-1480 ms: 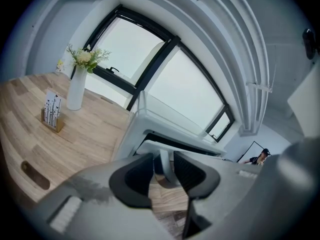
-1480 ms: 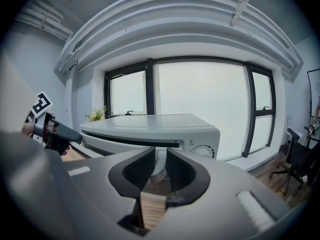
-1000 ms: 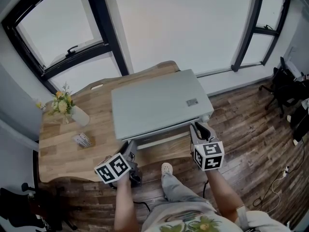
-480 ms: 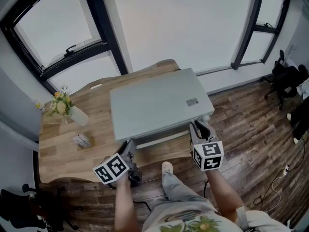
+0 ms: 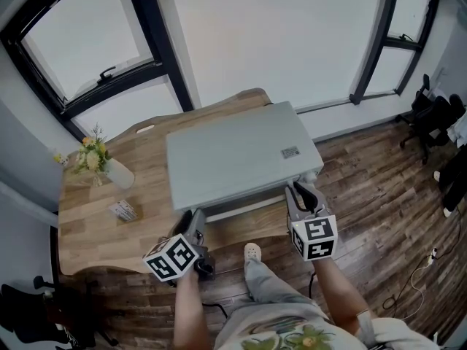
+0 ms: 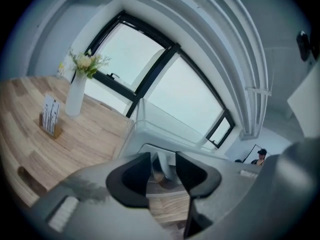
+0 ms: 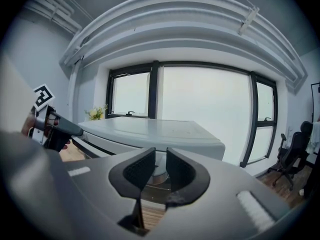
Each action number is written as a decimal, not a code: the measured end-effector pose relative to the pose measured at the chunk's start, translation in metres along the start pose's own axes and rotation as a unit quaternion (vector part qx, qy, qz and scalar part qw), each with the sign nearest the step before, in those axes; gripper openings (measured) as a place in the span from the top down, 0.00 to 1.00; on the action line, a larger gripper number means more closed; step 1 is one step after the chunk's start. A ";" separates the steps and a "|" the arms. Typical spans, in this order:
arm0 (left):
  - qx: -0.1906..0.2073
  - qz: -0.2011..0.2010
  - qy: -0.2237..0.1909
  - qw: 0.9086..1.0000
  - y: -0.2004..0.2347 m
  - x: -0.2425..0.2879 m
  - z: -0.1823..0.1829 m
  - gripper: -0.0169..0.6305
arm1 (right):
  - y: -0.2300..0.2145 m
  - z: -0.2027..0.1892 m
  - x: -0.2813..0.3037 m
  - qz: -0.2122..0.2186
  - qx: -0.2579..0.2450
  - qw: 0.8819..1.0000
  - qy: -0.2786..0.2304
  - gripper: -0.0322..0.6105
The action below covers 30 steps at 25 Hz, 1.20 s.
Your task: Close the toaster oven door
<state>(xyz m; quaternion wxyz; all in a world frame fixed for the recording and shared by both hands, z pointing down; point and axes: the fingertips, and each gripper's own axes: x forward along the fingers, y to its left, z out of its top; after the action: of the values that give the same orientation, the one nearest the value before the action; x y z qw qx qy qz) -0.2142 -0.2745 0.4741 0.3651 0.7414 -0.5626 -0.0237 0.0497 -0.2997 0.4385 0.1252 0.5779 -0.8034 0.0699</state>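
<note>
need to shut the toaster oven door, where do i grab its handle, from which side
Best grip the handle bar near its ends, coming from the front, the person's side. It runs long and thin across the front of the toaster oven and stands off it, so jaws fit over it.

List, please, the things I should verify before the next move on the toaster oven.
1. Toaster oven closed: cannot tell; its front hardly shows.
2. Left gripper released: ok; jaws have just been opening, door handle between them, pads off it.
3. Right gripper released: cannot tell; jaws close around the handle's end.
4. Both grippers at the oven's front: ok.
5. Vase and card holder away from oven: ok.
</note>
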 end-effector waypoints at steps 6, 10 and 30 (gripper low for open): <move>0.094 0.006 -0.047 0.994 -0.015 -0.017 0.017 0.74 | 0.009 0.006 -0.012 0.012 0.004 1.000 -0.014 0.87; 0.145 0.006 -0.067 0.987 -0.031 -0.027 0.022 0.74 | 0.011 0.011 -0.020 0.009 0.002 1.000 -0.026 0.95; 0.276 -0.027 -0.070 0.958 -0.103 -0.059 -0.016 0.97 | 0.062 0.022 -0.067 0.086 -0.021 0.995 -0.048 0.95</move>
<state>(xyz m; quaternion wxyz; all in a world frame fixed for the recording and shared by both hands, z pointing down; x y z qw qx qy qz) -0.1447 -0.2054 0.4055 0.1054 0.8246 -0.5512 0.0713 0.0083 -0.2246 0.4004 0.0918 0.5065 -0.8566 0.0356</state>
